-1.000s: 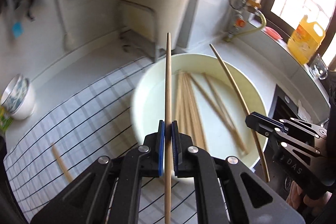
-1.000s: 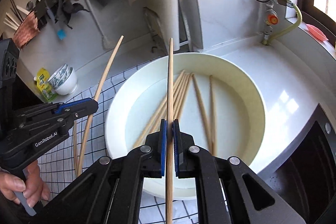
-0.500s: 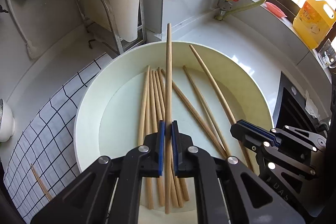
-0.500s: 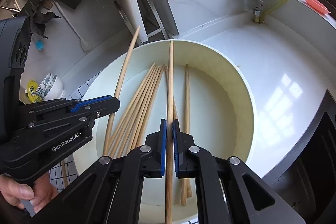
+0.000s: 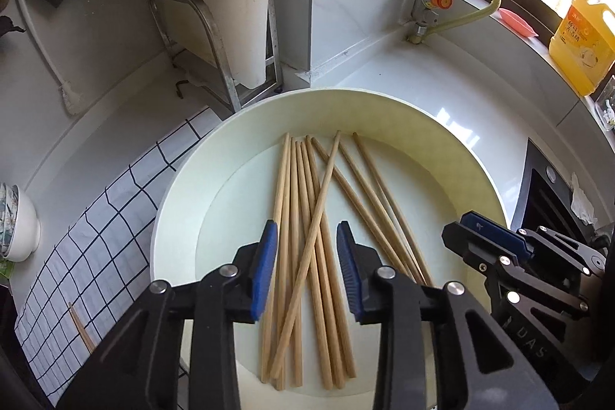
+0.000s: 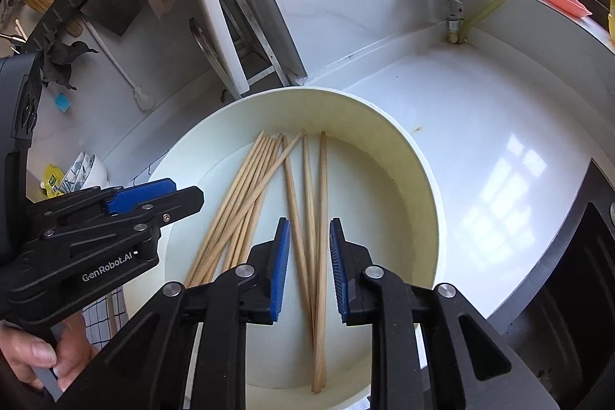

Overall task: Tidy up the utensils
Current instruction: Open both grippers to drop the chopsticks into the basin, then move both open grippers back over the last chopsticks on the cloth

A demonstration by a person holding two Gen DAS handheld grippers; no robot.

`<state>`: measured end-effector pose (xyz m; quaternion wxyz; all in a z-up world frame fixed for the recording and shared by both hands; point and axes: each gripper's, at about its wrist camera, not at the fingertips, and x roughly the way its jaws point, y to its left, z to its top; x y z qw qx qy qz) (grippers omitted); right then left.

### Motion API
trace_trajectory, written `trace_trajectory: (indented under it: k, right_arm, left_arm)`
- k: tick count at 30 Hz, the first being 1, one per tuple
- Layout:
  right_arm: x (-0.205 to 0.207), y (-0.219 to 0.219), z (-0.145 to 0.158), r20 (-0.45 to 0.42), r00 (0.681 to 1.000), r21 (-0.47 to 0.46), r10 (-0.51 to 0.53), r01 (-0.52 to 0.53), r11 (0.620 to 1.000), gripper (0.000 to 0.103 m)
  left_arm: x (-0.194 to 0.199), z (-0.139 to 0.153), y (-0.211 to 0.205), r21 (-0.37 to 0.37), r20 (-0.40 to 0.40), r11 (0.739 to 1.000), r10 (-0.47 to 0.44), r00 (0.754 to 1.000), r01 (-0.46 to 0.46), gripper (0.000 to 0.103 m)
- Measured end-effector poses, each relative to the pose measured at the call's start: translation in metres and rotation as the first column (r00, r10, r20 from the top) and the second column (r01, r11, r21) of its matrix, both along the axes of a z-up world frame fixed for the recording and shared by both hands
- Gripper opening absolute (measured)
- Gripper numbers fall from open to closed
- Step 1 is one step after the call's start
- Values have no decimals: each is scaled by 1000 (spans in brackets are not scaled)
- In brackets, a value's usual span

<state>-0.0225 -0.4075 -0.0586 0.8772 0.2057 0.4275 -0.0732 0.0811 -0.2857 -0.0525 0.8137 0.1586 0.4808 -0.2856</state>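
The chopsticks (image 5: 307, 241) lay in a loose fan on the floor of the white basin (image 5: 453, 148), one crossing diagonally over the bundle. My left gripper (image 5: 305, 271) hovered just above them, fingers spread and empty; my right gripper (image 6: 305, 269) hung over the other few sticks, fingers likewise parted and holding nothing. I judged the crossed stick the main risk: a pinch there could lever its neighbours askew or grab two at once. One stray chopstick (image 5: 81, 329) on the checked cloth (image 5: 115, 218) on the tabletop could be overlooked.
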Motion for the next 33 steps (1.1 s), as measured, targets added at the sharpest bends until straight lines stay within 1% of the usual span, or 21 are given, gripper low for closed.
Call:
trace_trajectory:
  k: [1,2,3,5,12,17,26,29,30,33]
  right_arm:
    - [-2,1,1,1,1000,-1,0,0,1000,21]
    - [-4,2,2,2,1000,-2,0,0,1000,23]
    - [-5,2,3,3,1000,-3,0,0,1000,27]
    - [-9,4,4,7,1000,-3,-2,2,1000,30]
    - [-21,22,14,14,1000,-6,28,-27,1000,31]
    - [-31,38,24,24,999,-23,38,-38,999,37]
    - [-41,71,35,38,996,-44,82,-80,996,43]
    - [-40,85,36,33,994,-53,107,-105,993,45]
    - [-39,89,37,35,993,-53,114,-112,992,45]
    - [-39,102,39,42,991,-51,129,-127,991,47]
  left_arm:
    - [-1,2,4,-3,3,1000,6,1000,-6,35]
    - [-2,4,7,-5,6,1000,10,1000,-10,39]
    - [-3,5,10,-4,9,1000,14,1000,-14,44]
    - [-7,8,18,-8,12,1000,26,1000,-26,49]
    - [-21,15,46,-25,-1,998,49,999,-49,50]
    - [-34,21,65,-31,-3,998,58,998,-58,50]
    - [-47,34,108,-49,21,995,90,996,-89,60]
    - [-50,35,124,-56,15,992,110,994,-109,62]
    - [-51,36,129,-58,14,992,116,993,-115,63]
    - [-53,34,145,-51,6,990,131,991,-130,65]
